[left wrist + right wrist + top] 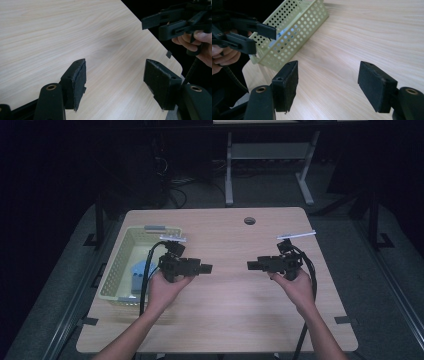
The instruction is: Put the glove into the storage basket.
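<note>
Two hands hold black grippers above the middle of a light wooden table [225,310], jaws pointing at each other. My left gripper [206,268] is open beside a pale green perforated basket [116,265]; its pads [79,82] stand wide apart over bare wood with nothing between them. My right gripper [252,265] is open too, its pads [377,86] spread over bare wood and empty. A blue object [140,272] lies inside the basket. The right gripper [160,25] appears far off in the left gripper view, and the left gripper [262,37] in the right gripper view.
The basket [294,32] sits at the table's left edge. A round cable hole [249,220] is near the far edge. Cables trail from both grippers toward the front. A table frame [270,165] stands on the dark floor behind.
</note>
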### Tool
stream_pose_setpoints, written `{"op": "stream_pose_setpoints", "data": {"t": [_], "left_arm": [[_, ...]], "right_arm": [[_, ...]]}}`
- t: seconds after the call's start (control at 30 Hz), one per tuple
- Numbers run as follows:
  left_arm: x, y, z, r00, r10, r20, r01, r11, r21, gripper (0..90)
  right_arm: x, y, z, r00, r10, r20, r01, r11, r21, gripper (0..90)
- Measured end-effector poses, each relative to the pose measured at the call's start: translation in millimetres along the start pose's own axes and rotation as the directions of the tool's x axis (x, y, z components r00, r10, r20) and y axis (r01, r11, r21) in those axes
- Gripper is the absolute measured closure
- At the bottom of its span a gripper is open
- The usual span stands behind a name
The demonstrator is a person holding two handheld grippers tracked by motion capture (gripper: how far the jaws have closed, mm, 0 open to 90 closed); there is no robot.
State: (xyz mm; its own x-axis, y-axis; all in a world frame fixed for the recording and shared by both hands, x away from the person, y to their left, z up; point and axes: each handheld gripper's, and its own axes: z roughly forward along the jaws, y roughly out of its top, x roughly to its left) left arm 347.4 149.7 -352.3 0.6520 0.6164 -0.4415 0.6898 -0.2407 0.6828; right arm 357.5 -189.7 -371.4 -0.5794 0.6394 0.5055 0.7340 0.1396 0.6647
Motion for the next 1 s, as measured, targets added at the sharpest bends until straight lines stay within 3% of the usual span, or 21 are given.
{"op": "stream_pose_setpoints", "data": {"t": [0.5,0.77,1.0], "left_arm": [[-11.7,-14.4,21.6,0.9991,0.006,0.042,-0.007,0.9997,0.023,33.2],[-15.6,-25.5,33.6,0.9982,0.011,0.059,-0.013,0.9992,0.038,32.7],[-19.9,-36.8,43.8,0.996,0.009,0.089,-0.014,0.9987,0.049,31.8]], "right_arm": [[-24.7,-24.1,-22.0,0.998,0.043,0.047,-0.043,0.999,-0.003,31.3],[-37.7,-40.6,-24.1,0.9962,0.074,0.046,-0.074,0.997,0.003,30.3],[-45.5,-52.5,-25.5,0.9968,0.067,0.044,-0.068,0.998,0.014,29.0]]}}
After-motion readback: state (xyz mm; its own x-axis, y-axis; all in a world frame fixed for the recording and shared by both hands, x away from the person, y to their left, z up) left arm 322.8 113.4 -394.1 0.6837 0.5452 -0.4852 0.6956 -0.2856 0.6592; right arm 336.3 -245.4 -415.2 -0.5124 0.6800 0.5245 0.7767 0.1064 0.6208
